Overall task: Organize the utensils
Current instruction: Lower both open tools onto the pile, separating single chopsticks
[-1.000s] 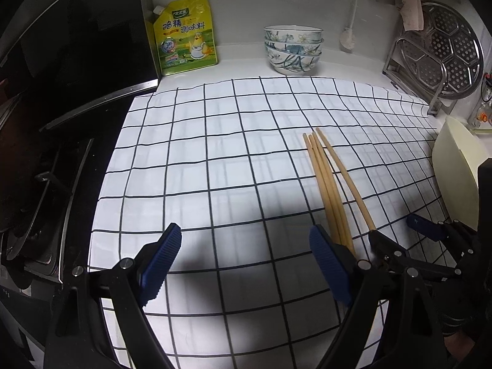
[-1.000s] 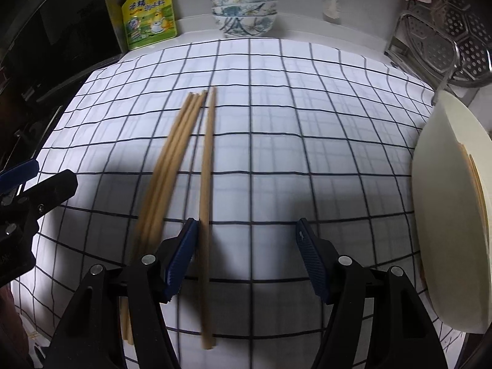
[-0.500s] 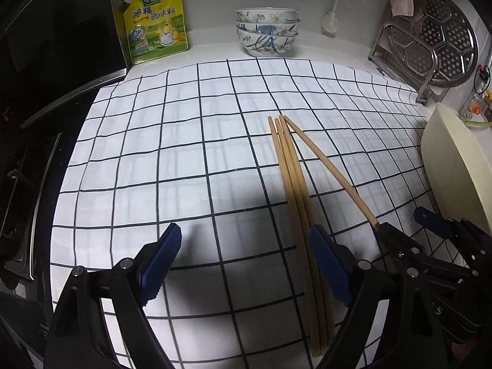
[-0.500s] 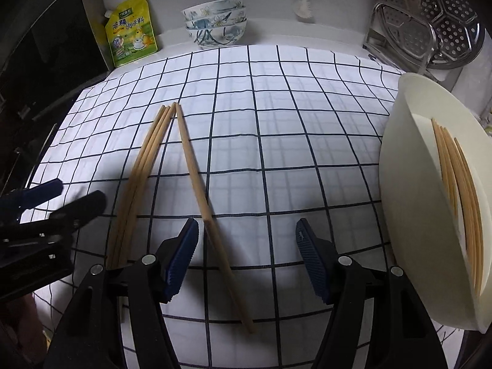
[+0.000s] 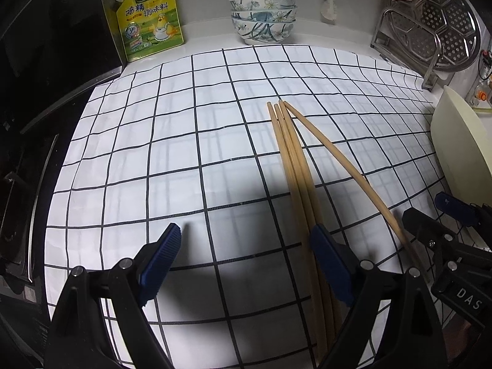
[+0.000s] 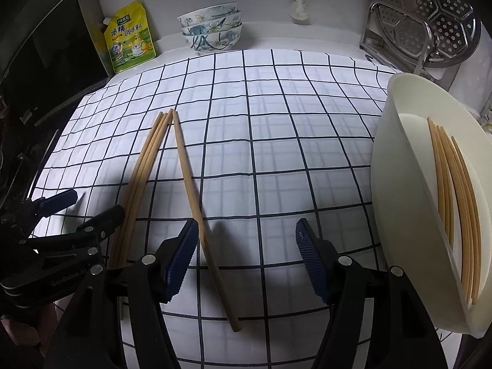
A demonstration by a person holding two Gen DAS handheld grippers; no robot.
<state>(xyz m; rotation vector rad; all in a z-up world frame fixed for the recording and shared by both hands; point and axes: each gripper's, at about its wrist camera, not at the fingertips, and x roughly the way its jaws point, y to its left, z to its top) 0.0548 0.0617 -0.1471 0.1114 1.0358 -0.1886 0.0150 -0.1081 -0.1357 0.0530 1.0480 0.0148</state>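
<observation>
Chopsticks are partly sorted: approx. half the job looks done. White holder (image 6: pixel 409 203) stands at right edge of the checked cloth (image 6: pixel 276 141), and inside it several sorted chopsticks (image 6: pixel 455 203) lie along its wall, side by side. I cannot count them exactly, maybe five or six.

Left to do: four sticks on the cloth, well left of the holder. Three of them make a tight bundle (image 6: pixel 144 166), touching each other along their length. The single chopstick (image 6: pixel 193 203) lies just on the holder side of the bundle; far tips nearly meet, near ends spread apart, so it makes a narrow V w/ the bundle.

Right gripper (image 6: pixel 246 258) hangs over the near half of the single stick, jaws wide apart and nothing pinched; the stick passes just inside its left pad, w/o a grip. Left gripper (image 5: pixel 246 264) is on the far side of the bundle from the holder, jaws opening a bit more, empty; bundle runs under its right pad, not between the pads.

My judgement: next step is the single stick into the holder, then the bundle, so abt two pick-ups remain if the bundle goes in one grab, more if not. Bowls (image 6: pixel 212 30), yellow pouch (image 6: pixel 129 40) and steamer rack (image 6: pixel 430 27) at the back of the cloth, far from the holder's near end, seem not part of the task
</observation>
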